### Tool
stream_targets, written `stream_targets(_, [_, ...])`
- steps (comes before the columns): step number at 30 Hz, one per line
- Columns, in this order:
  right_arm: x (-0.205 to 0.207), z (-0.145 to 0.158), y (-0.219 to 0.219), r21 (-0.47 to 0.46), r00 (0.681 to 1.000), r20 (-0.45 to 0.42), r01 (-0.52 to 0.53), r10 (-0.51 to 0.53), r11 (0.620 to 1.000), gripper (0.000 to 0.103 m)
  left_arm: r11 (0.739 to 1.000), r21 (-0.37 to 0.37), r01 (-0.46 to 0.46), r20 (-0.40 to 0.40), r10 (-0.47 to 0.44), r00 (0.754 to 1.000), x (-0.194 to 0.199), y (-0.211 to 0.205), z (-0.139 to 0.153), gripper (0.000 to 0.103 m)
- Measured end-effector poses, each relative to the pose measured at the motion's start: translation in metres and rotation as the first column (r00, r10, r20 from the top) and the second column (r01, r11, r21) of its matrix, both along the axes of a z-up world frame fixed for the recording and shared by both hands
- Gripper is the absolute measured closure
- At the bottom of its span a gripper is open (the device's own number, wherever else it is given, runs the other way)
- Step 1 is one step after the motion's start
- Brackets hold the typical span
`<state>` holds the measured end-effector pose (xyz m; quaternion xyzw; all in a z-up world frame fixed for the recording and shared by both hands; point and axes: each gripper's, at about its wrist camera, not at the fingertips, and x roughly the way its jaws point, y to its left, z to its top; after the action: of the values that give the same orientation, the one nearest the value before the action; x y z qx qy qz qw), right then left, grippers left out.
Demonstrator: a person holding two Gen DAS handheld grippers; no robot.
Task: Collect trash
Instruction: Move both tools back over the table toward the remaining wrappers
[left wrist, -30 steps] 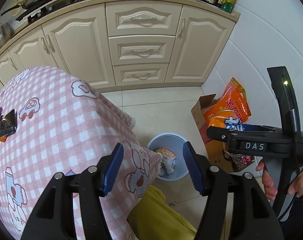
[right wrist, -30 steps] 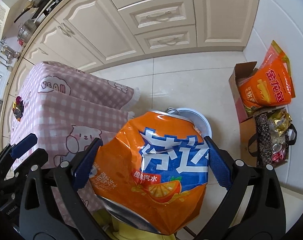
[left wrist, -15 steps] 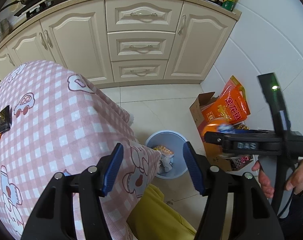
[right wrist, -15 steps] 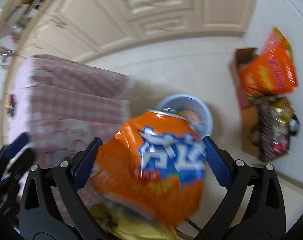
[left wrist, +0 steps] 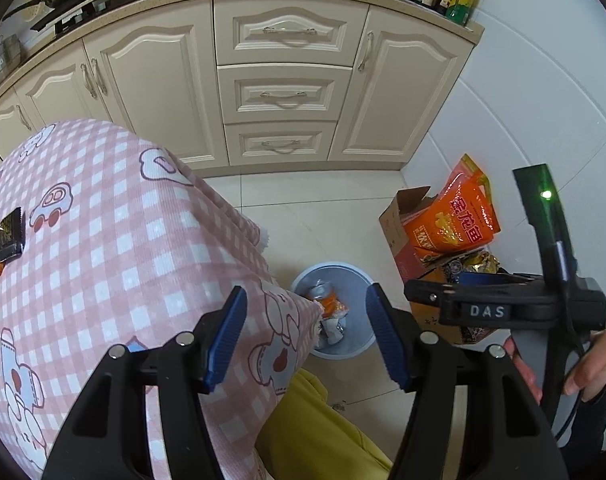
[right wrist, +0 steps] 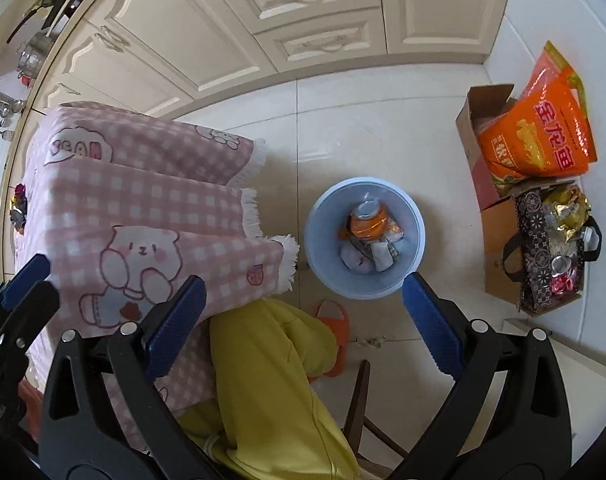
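- One run of cream kitchen cabinets (left wrist: 283,92) fills the top of both your views; in the left wrist view you can count three drawers stacked in its middle.
- One table under a pink checked cloth (left wrist: 103,240) takes up the left half of the left wrist view and the left middle of the right wrist view.
- Your yellow trouser leg (right wrist: 271,380) sits at bottom centre in the right wrist view, with one orange slipper (right wrist: 335,320) just above it.
- Two cardboard boxes (right wrist: 499,240) stand against the wall at the right; one orange bag (right wrist: 543,136) leans in the upper one.
- One pale blue bin (right wrist: 327,216) stands on the floor at the centre of the right wrist view, near the cloth's fringed corner.
- One crushed orange can (right wrist: 367,222) lies inside the bin, on top of the other wrappers.
- Your right gripper (right wrist: 303,320) hangs above the bin with its two blue pads spread wide and nothing between them.
- Your left gripper (left wrist: 305,336) is also parted and empty, over the table's corner.
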<state>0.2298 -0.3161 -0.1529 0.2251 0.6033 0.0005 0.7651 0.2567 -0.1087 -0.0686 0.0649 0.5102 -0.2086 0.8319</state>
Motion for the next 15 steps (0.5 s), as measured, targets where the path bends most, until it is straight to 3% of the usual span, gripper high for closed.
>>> stream_targets(7, [-0.004, 0.031, 0.02, -0.023, 0.998, 0.056, -0.042, 0.043, 0.999, 0.007, 1.0, -0.011, -0.027, 0.021, 0.027, 0.999, -0.003, 0.011, 0.009, 0.042])
stream_targets(15, [0.001, 0.061, 0.058, -0.027, 0.986, 0.109, -0.124, 0.126, 0.992, 0.006, 0.993, -0.033, -0.11, 0.048, 0.111, 0.993, -0.002, 0.053, 0.023, 0.042])
